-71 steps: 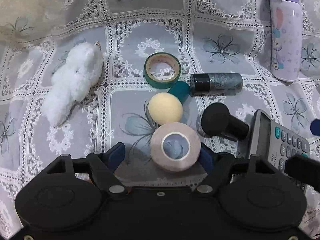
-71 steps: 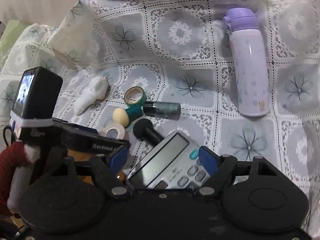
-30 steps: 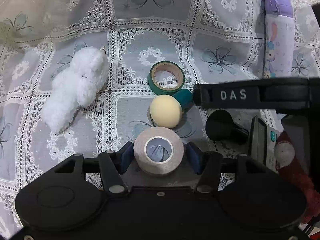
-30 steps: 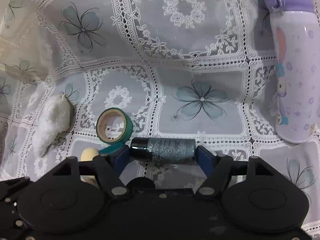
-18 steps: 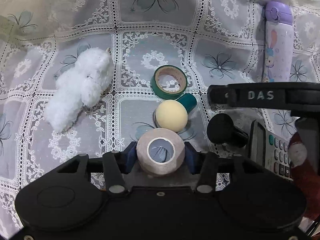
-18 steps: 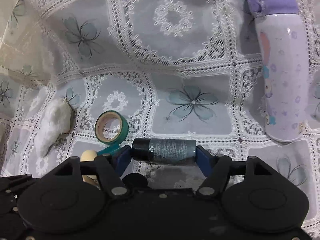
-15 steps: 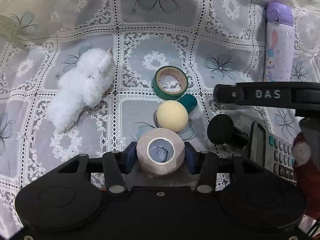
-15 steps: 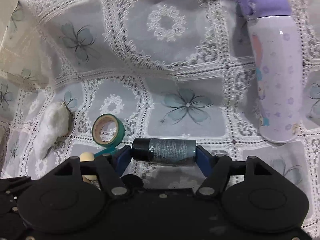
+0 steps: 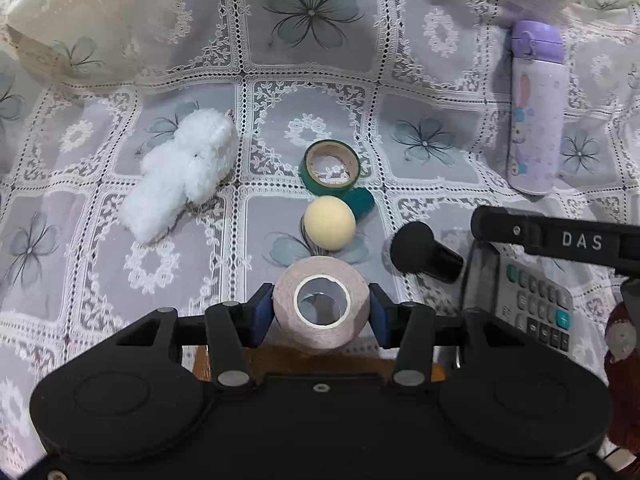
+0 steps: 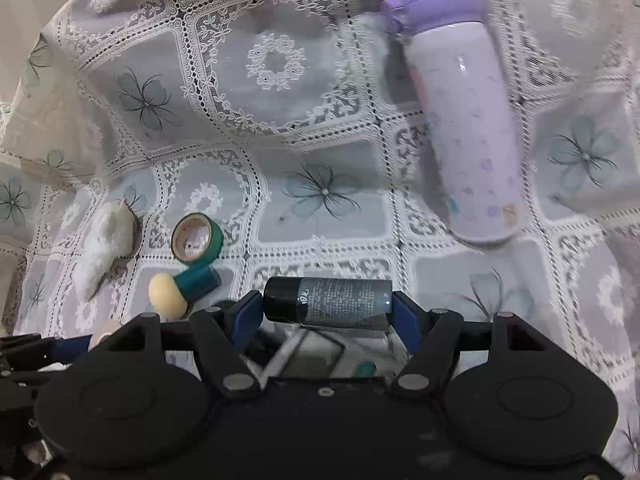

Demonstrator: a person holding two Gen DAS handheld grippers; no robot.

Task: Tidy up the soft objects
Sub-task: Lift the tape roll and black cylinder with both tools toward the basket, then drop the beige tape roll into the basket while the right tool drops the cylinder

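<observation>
My left tongs (image 9: 321, 313) clamp the pink tape roll (image 9: 321, 309) (core facing forward); my right tongs (image 10: 327, 309) clamp the dark bottle (image 10: 327, 303) end to end. The plush toy (image 9: 182, 174) lies forward-left, nearer my left hand.

A tape roll (image 9: 321, 307) sits between the left fingers (image 9: 261, 314), with a sponge ball (image 9: 329, 222) just ahead. Left of them lies a plush toy (image 9: 182, 171); a calculator (image 9: 532, 300) lies right. A bottle (image 10: 328, 302) spans the right fingers (image 10: 404, 326), a flask (image 10: 464, 112) far ahead.

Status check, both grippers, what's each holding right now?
Left gripper shut on pink tape roll. Right gripper shut on dark bottle. White plush untouched on cloth.
</observation>
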